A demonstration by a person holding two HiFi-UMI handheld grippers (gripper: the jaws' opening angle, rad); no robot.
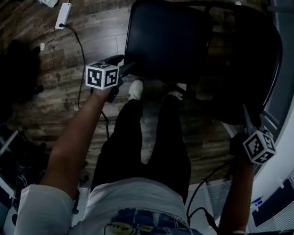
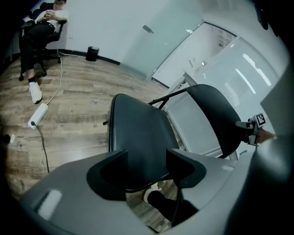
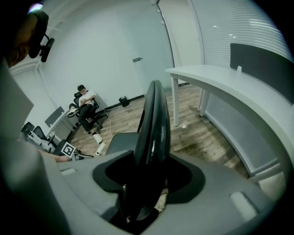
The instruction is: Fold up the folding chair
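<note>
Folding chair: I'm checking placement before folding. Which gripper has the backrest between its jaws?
The right gripper: the upright backrest stands edge-on between its open jaws. The left gripper is at the front edge of the seat.

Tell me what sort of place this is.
Most likely an office or workroom. A long curved white desk runs along one side, a person sits across the room, and a power strip lies with its cable on the wood-look floor.
</note>
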